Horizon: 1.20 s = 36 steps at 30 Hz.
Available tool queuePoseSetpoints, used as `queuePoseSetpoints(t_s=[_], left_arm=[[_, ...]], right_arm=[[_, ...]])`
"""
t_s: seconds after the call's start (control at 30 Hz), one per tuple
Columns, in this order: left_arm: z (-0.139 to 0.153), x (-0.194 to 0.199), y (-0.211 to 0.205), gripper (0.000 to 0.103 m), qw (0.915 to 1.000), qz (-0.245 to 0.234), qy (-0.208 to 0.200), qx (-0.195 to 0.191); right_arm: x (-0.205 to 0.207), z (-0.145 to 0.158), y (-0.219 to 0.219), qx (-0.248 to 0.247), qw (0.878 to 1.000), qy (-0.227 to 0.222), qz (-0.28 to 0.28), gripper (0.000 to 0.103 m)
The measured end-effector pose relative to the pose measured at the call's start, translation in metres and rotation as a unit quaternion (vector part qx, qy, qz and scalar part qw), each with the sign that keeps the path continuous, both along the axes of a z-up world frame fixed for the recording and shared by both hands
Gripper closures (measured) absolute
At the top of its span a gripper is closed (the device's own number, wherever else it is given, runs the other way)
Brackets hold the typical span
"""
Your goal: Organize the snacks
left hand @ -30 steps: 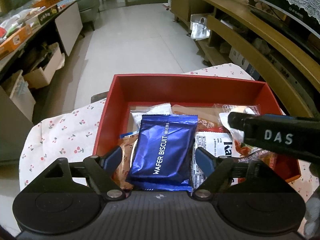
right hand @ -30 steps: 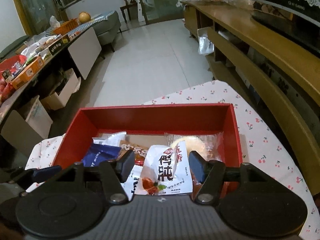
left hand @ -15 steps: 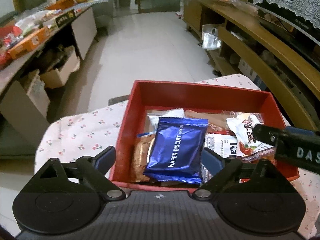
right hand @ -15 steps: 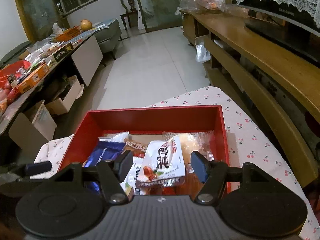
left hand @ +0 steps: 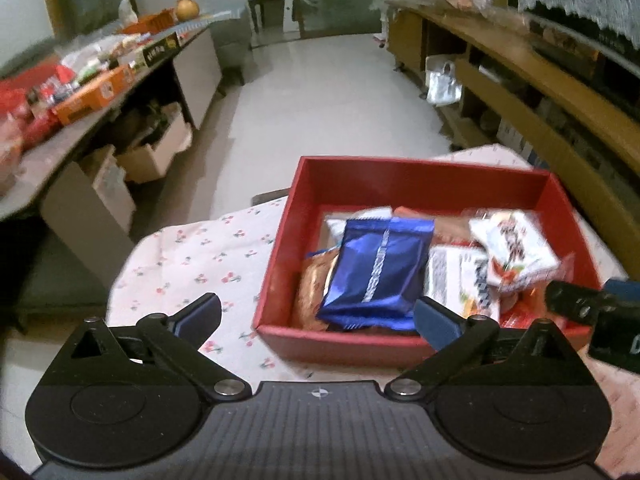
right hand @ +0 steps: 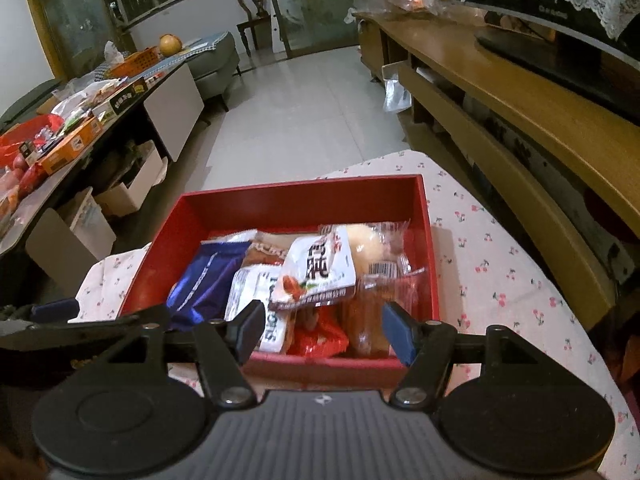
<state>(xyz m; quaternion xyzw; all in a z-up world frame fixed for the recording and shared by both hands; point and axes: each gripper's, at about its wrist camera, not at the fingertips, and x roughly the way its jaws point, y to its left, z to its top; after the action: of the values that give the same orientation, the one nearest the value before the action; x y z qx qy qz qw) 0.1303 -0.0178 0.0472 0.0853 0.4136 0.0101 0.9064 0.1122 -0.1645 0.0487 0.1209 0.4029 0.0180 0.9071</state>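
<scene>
- Two grippers, left gripper [left hand: 316, 316] and right gripper [right hand: 324, 330], fingers spread, empty.
- Blue wafer pack [left hand: 378, 274] lay in red box [left hand: 416, 178], 12 o'clock of left fingers, long axis pointing away; left nearer.

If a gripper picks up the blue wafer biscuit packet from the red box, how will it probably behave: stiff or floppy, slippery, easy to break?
The blue wafer packet has glossy foil, so it is likely slippery between gripper pads. It looks flat and puffed, so probably light and fairly stiff, not floppy. It lies on top of other snacks in the red box, so it should lift free, but a hard squeeze may crush the wafers.
</scene>
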Motion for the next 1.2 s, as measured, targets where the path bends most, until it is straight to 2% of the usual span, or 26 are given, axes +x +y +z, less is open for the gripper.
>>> queuePoseSetpoints(t_s=[0.07,0.1,0.23,0.57,0.73,0.93,1.2], left_arm=[[-0.001,-0.007,-0.005,0.000,0.9997,-0.001,-0.005,0.024],[-0.001,-0.010,-0.004,0.000,0.9997,-0.004,-0.005,0.023],[0.002,-0.022,-0.003,0.000,0.9999,-0.010,0.002,-0.001],[0.004,-0.051,-0.003,0.000,0.9996,-0.011,0.005,-0.024],[-0.001,-0.064,-0.002,0.000,0.9996,-0.013,0.007,-0.023],[-0.008,-0.078,0.001,0.000,0.9985,-0.015,0.030,-0.042],[-0.017,-0.096,-0.001,0.000,0.9971,-0.021,0.054,-0.049]], right_arm=[[-0.005,0.001,0.000,0.002,1.000,0.000,0.002,0.036],[-0.008,0.001,0.000,0.003,1.000,0.001,0.002,0.036],[-0.021,0.000,-0.002,0.012,1.000,0.004,0.000,0.036],[-0.060,-0.002,-0.002,0.017,1.000,0.004,0.001,0.034],[-0.073,-0.004,-0.003,0.017,1.000,0.004,0.002,0.033],[-0.086,-0.009,-0.001,0.016,1.000,0.013,0.004,0.033],[-0.106,-0.012,0.000,0.016,1.000,0.017,0.007,0.033]])
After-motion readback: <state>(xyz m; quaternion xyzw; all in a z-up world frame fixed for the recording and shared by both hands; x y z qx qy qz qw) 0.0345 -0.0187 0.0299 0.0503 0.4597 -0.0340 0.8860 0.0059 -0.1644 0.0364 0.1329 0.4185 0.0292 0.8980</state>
